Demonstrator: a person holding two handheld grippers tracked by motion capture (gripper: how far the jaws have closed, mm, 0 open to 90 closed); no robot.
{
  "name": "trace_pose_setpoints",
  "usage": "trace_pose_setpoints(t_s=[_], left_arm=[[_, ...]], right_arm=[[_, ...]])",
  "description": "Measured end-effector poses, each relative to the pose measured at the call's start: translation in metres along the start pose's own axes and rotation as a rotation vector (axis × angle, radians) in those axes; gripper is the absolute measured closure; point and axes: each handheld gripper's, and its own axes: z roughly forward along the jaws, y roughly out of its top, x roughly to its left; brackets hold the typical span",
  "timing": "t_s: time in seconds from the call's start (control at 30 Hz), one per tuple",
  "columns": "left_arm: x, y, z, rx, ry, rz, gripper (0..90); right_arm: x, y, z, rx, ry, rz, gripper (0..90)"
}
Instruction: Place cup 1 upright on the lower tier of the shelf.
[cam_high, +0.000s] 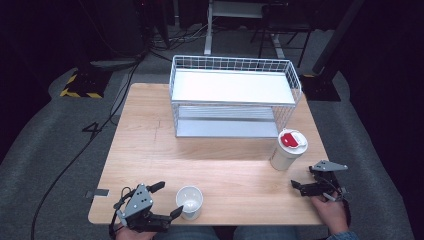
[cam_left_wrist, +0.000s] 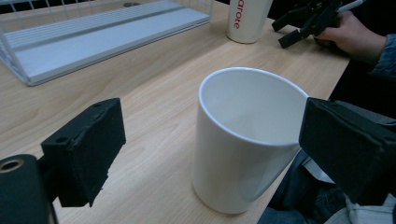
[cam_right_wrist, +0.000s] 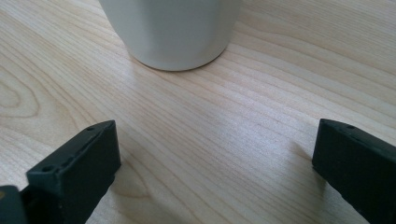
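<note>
At the near edge of the wooden table (cam_high: 150, 150) stood the white mug (cam_high: 190, 202), upright and empty, and my left gripper (cam_high: 169, 200) lay just beside it with its jaws spread wide. In the left gripper view the mug (cam_left_wrist: 243, 140) sat between those jaws, nearer the right one, though neither pad touched it that I could see. My right gripper (cam_high: 301, 177) rested near the table's right edge, jaws likewise wide apart and holding nothing, pointed toward the white tumbler (cam_high: 286, 150) with its red-and-white lid. In the right gripper view the tumbler's base (cam_right_wrist: 173, 32) stood ahead of the open jaws, well clear of them. Behind both cups, toward the far side, sat the white wire rack (cam_high: 232, 97) with two shelves, both bare.
</note>
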Motion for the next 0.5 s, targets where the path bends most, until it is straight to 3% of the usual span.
trace_pose_setpoints(t_s=[0.3,0.4,0.5], left_arm=[[-0.005,-0.007,0.018,-0.016,-0.043,-0.027,0.9],[-0.008,-0.008,0.023,-0.019,-0.05,-0.008,0.0],[-0.01,-0.01,0.026,-0.023,-0.061,-0.015,0.0]], right_arm=[[0.0,0.0,0.0,0.0,0.0,0.0,1.2],[0.0,0.0,0.0,0.0,-0.001,-0.001,1.4],[0.0,0.0,0.0,-0.001,-0.001,-0.001,1.4]])
